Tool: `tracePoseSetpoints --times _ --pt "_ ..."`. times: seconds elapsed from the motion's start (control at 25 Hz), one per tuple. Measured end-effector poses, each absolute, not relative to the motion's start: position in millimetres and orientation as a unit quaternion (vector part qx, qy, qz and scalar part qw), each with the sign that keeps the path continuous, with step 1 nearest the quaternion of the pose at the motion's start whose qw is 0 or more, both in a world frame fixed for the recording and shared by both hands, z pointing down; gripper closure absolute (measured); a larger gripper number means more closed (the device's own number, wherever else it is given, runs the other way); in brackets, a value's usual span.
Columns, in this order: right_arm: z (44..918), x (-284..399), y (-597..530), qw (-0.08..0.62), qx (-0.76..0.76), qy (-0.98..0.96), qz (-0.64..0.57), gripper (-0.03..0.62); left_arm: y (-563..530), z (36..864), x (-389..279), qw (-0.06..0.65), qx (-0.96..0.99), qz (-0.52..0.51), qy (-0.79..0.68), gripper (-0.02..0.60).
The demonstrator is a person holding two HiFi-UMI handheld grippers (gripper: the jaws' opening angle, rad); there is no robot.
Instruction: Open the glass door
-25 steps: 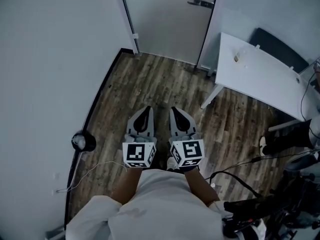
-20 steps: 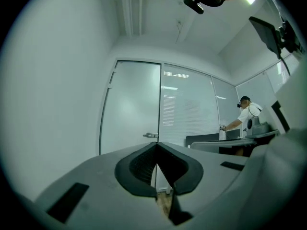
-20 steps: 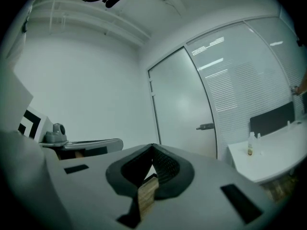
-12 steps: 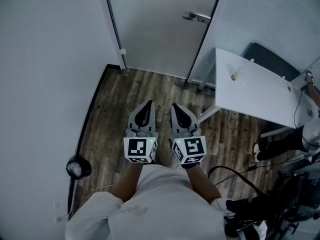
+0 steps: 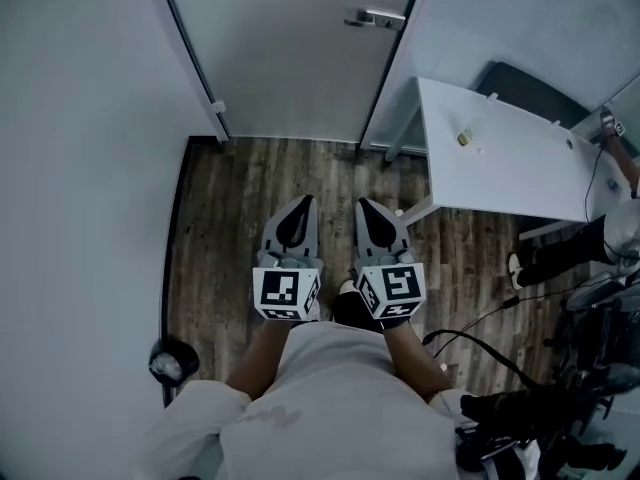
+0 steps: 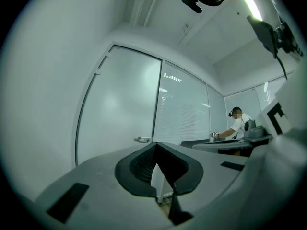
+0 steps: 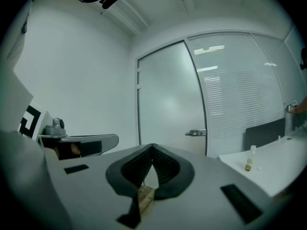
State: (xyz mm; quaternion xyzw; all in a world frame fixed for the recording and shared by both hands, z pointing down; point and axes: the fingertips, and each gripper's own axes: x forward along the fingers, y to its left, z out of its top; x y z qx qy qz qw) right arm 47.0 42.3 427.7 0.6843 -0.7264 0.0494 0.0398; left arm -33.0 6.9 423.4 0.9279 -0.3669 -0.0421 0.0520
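Frosted glass door (image 5: pixel 290 48) is seen closed, straight ahead across the wood floor (image 5: pixel 240 218). It is judged heavy, rigid and slick-faced, so hold is best taken at the lever handle (image 5: pixel 375 17). Left gripper (image 5: pixel 303 204) and right gripper (image 5: pixel 367 206) are held pressed together, empty, well apart from it.

Left tool (image 5: pixel 303 204) and right tool (image 5: pixel 367 207) side by side before glass door (image 5: pixel 290 58)

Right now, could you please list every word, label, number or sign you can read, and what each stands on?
There is no readable text.
Marker cubes on left gripper and right gripper: square black-and-white patterns, no letters.
Small bottle on the white table: label too small to read.
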Motion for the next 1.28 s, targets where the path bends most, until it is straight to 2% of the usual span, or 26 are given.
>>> tracePoseSetpoints --times 0.4,0.64,0.84,1.28 --pt "432.1 143.1 -37.6 0.0 0.697 -0.714 0.061 0.592 -67.3 424.9 42.6 0.034 0.936 -0.032 -0.349 0.58" --pt "399.1 220.4 -110.3 -0.024 0.695 -0.718 0.032 0.592 -136.0 406.1 114.9 0.012 0.935 -0.029 -0.353 0.58" --pt "418.0 267.5 -146.7 -0.024 0.688 -0.722 0.067 0.592 -168.8 397.0 171.9 0.007 0.936 -0.026 -0.351 0.58" --pt "441.0 319.1 -223.7 -0.038 0.688 -0.716 0.111 0.592 -251.9 429.2 230.1 0.033 0.94 0.016 -0.338 0.58"
